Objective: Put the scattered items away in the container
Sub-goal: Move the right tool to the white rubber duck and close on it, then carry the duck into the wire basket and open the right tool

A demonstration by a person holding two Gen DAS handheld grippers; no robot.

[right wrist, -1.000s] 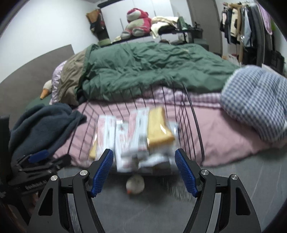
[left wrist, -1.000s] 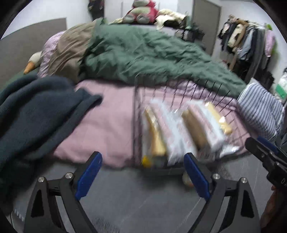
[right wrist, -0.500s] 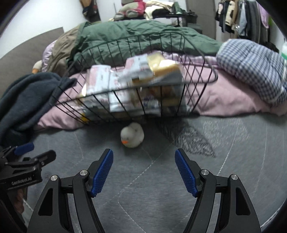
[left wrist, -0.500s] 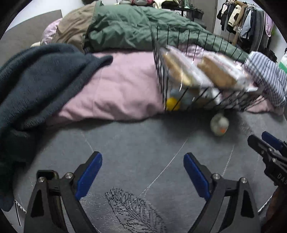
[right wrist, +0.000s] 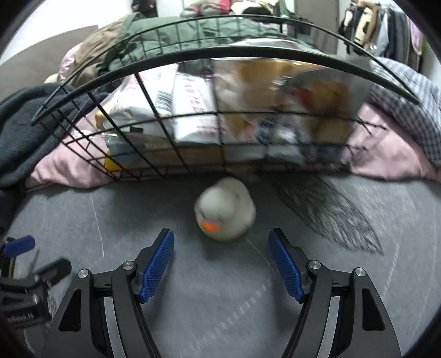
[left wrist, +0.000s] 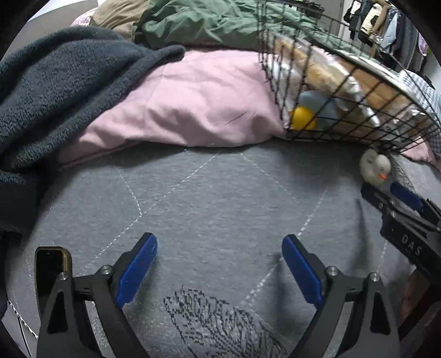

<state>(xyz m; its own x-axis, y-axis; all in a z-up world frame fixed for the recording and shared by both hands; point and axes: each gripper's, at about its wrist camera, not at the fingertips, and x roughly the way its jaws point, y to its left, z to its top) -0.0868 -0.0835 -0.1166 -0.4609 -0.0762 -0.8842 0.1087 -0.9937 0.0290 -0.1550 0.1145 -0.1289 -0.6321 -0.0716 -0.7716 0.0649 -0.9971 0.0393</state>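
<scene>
A white toy duck with an orange beak lies on the grey mat just in front of a black wire basket. The basket holds several snack packets and a yellow-and-blue toy. My right gripper is open, low over the mat, with the duck just beyond its fingertips. My left gripper is open and empty over bare mat; the duck and basket lie to its far right, and the right gripper's fingers show at its right edge.
A pink quilt lies behind the mat under the basket. A dark blue fleece blanket is piled at the left. A green duvet and a checked pillow lie further back. A phone sits by the left gripper.
Both grippers have dropped low and moved forward toward the mat. The duck and basket loom larger in the right wrist view, the duck now just ahead of the open right fingers.
</scene>
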